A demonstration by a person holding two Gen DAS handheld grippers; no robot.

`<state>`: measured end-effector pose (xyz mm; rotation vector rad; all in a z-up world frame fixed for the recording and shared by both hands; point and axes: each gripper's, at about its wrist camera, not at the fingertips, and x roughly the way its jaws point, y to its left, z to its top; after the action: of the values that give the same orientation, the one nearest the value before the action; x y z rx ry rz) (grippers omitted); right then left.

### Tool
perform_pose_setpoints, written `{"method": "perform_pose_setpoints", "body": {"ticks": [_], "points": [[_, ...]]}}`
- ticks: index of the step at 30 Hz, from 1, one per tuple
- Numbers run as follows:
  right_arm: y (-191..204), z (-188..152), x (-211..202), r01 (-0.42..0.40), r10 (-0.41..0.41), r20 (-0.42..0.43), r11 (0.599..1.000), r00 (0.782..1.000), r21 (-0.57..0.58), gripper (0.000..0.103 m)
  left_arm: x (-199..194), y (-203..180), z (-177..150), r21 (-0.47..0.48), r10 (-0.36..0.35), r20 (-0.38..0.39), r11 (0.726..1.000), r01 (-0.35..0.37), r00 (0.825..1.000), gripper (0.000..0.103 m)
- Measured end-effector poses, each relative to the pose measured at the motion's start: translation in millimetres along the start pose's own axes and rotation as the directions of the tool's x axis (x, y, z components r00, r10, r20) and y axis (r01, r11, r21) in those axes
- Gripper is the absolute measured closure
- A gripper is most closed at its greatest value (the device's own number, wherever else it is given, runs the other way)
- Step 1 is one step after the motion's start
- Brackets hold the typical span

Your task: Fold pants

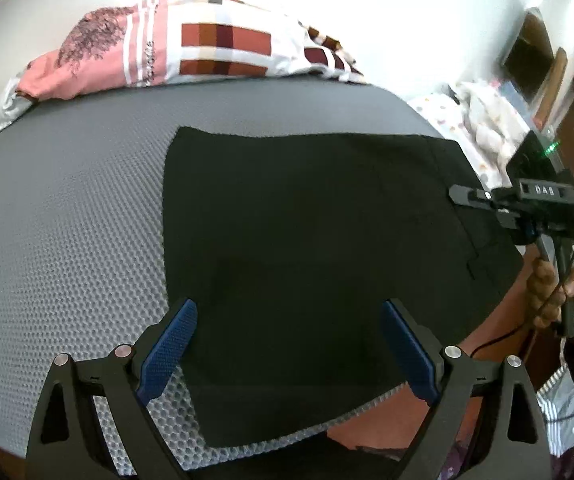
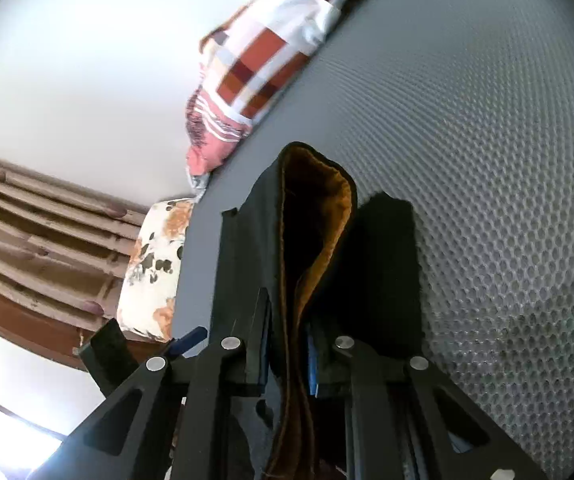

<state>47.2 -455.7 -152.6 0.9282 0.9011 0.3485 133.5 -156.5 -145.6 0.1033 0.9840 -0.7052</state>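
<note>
The black pants lie folded flat on the grey honeycomb mattress. My left gripper is open, its blue pads spread wide just above the near part of the pants, holding nothing. My right gripper shows at the right edge of the pants in the left wrist view, hand-held. In the right wrist view my right gripper is shut on the pants' waistband, whose brown lining shows in the raised fold.
A pink and checked pillow lies at the far edge of the mattress, also in the right wrist view. A floral cushion and brown curtains stand beyond the bed. The mattress edge is close on the near side.
</note>
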Motion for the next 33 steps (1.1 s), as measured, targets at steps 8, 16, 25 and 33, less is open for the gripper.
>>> {"method": "perform_pose_setpoints", "body": {"ticks": [8, 16, 25, 33], "points": [[-37.2, -5.5, 0.9, 0.075, -0.075, -0.002, 0.997, 0.997, 0.027, 0.089, 30.9, 2.6, -6.1, 0.01, 0.013, -0.07, 1.0, -0.013, 0.997, 0.011], [-50.5, -27.7, -50.8, -0.115, 0.083, 0.179, 0.978, 0.98, 0.174, 0.076, 31.0, 2.2, -9.8, 0.024, 0.002, -0.069, 1.0, 0.0, 0.998, 0.01], [-28.3, -90.0, -60.4, -0.152, 0.144, 0.057, 0.972, 0.988, 0.181, 0.075, 33.0, 1.1, -12.1, 0.036, -0.001, -0.048, 0.999, 0.002, 0.999, 0.007], [-32.3, -92.5, -63.9, -0.204, 0.182, 0.112, 0.948, 0.977, 0.243, 0.064, 32.3, 6.7, -10.1, 0.017, -0.029, -0.05, 0.999, 0.03, 0.998, 0.007]]}}
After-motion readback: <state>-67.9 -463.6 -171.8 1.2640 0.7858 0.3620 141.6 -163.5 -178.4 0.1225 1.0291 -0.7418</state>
